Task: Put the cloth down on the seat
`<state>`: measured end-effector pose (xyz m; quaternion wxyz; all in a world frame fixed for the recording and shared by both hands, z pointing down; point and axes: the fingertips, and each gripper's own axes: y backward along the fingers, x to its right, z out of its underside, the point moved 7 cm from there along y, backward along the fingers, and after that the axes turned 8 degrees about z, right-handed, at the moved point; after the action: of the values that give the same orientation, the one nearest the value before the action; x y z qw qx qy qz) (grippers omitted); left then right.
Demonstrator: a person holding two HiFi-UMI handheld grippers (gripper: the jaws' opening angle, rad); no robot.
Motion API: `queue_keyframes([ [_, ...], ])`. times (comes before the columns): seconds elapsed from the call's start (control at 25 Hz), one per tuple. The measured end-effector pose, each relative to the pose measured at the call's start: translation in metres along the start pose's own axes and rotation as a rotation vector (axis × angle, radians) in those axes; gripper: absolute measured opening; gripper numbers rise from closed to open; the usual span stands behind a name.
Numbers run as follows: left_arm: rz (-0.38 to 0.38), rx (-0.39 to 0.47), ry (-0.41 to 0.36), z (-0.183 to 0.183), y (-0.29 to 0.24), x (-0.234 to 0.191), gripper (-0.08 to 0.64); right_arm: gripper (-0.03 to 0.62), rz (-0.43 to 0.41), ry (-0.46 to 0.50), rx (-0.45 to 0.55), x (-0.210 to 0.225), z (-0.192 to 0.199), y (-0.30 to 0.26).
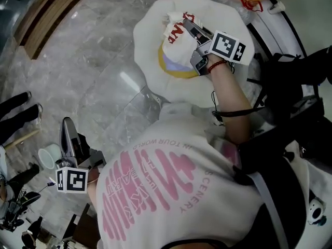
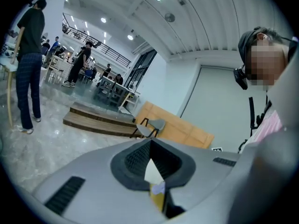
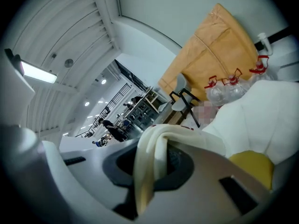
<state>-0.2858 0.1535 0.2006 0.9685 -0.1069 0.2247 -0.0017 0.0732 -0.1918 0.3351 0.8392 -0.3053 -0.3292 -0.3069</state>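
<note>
Cloth (image 1: 175, 38) sits bunched over the middle of the seat (image 1: 150, 40), pinched firmly in the right gripper (image 1: 187, 24). The left gripper (image 1: 67, 126) hangs well apart, jaws together on nothing. On release a fold may snag on the pads and lift away, or the bundle may slide off the seat's sloping edge.

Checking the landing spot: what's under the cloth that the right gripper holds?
Under the cloth lies the white seat, its yellow centre showing at the cloth's edge. The rest of that centre is covered.
</note>
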Motion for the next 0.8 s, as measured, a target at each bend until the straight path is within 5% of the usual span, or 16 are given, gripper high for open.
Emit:
queue_keyframes([
  [0.44, -0.135, 0.06, -0.005, -0.025, -0.029, -0.003, 0.009, 0.043, 0.098, -0.06, -0.122, 0.06, 0.01, -0.074],
  [0.8, -0.273, 0.008, 0.008, -0.037, -0.025, -0.016, 0.009, 0.043, 0.334, -0.106, -0.247, 0.143, 0.058, -0.109],
])
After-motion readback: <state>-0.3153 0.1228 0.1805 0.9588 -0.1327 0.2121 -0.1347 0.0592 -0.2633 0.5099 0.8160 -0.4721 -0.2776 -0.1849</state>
